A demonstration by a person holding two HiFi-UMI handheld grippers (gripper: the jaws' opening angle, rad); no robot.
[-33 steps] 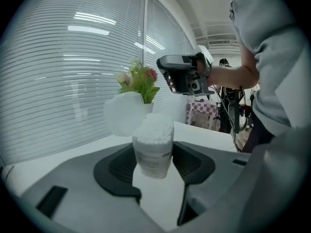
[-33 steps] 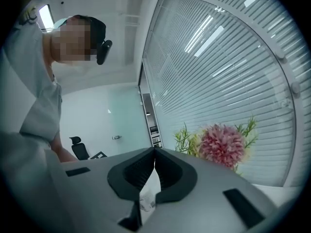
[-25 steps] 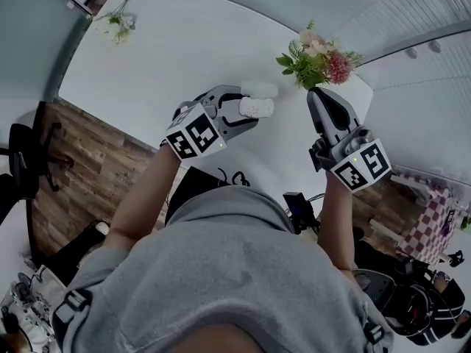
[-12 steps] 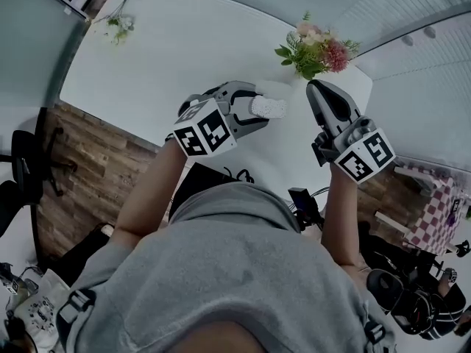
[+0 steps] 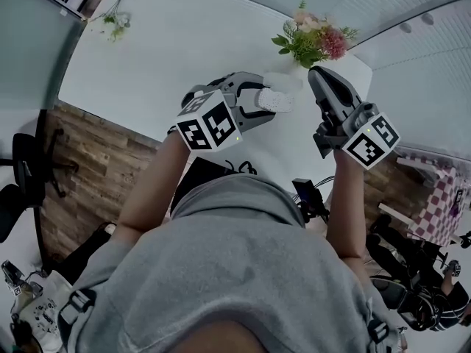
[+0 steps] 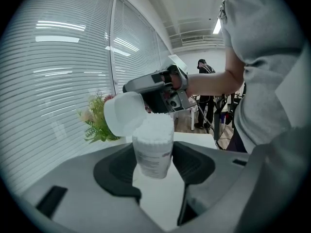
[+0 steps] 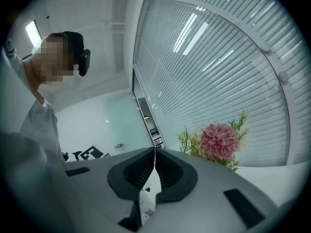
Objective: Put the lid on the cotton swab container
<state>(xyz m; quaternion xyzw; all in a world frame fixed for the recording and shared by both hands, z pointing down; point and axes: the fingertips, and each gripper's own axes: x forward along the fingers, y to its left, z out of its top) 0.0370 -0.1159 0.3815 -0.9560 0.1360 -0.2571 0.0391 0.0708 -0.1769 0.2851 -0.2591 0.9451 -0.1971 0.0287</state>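
- L gripper (image 5: pixel 266 100): jaws set wide, pads closed on both sides of the cotton swab container (image 6: pixel 153 149). Grip is on the lower body. Swab tips show at the open top.
- Container pos.: in the air above the white table (image 5: pixel 184 50), near the flower bunch (image 5: pixel 310 39), on the person's side of it. Body tilted, top end twd. the flowers.
- R gripper (image 5: pixel 315 73): jaws nearly together, pinching the thin wall of the white lid (image 6: pixel 122 114). In the R gripper view only a narrow white strip shows betw. the pads.
- Lid pos.: betw. the flowers and the container top. Tilted, open side twd. the swabs. Lid edge meets the container's top rim on the flower side; contact vs. small gap: cannot tell. Lid not seated.
- R gripper pos.: just beside the flowers, nose approx. level, aimed at the container top.
- L gripper pos.: farther from the flowers than the R gripper, nose angled down twd. the table.
- Background ref.: window blinds (image 7: pixel 209 57) behind the flowers.
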